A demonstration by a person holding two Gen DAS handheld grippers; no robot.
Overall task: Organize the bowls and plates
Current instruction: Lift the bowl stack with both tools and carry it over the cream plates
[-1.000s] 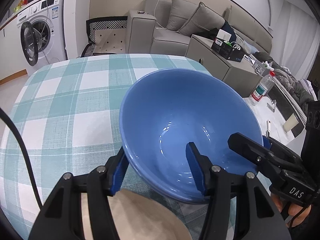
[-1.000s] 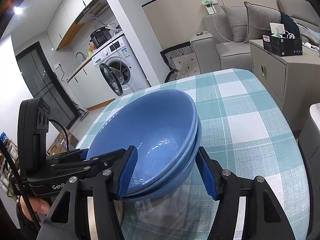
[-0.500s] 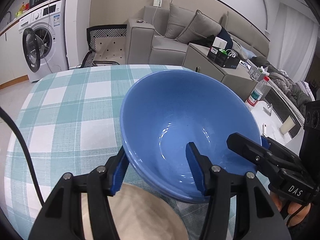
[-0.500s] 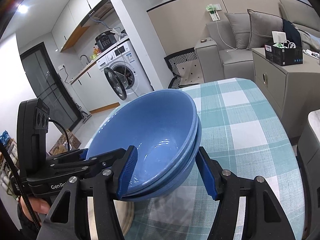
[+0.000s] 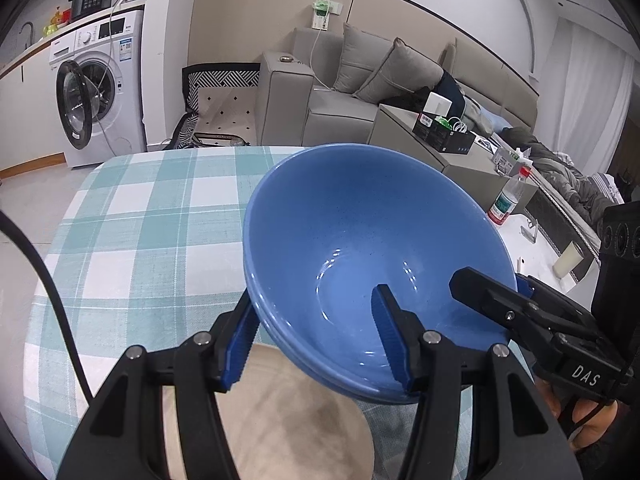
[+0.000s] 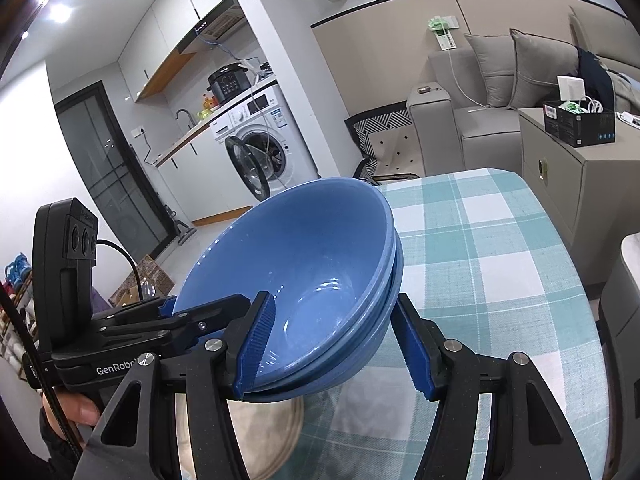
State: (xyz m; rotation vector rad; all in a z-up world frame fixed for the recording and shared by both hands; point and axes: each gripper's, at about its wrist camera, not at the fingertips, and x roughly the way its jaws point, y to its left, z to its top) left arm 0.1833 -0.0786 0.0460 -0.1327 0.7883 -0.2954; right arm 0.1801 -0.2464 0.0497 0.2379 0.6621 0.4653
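A nested stack of blue bowls (image 5: 360, 240) hangs tilted in the air above the checked table, held from both sides. My left gripper (image 5: 314, 300) is shut on its near rim, one blue pad outside the wall and one inside. In the right wrist view my right gripper (image 6: 334, 300) grips the stack of bowls (image 6: 304, 256) the same way, one pad inside and one outside. Each gripper shows in the other's view: the right gripper (image 5: 492, 280) at the bowls' right rim, the left gripper (image 6: 172, 320) at their left rim. A beige plate (image 5: 280, 420) lies on the table under the bowls.
The table (image 5: 152, 216) wears a teal and white checked cloth. Beyond it stand a washing machine (image 5: 96, 92) with its door open, a grey sofa (image 5: 344, 92) and a grey cabinet (image 6: 568, 176). A water bottle (image 5: 506, 202) stands on a white side table at the right.
Both grippers have risen with the bowl stack between them. The table has dropped lower in both views, and more of the room beyond shows. Neither grip has changed.
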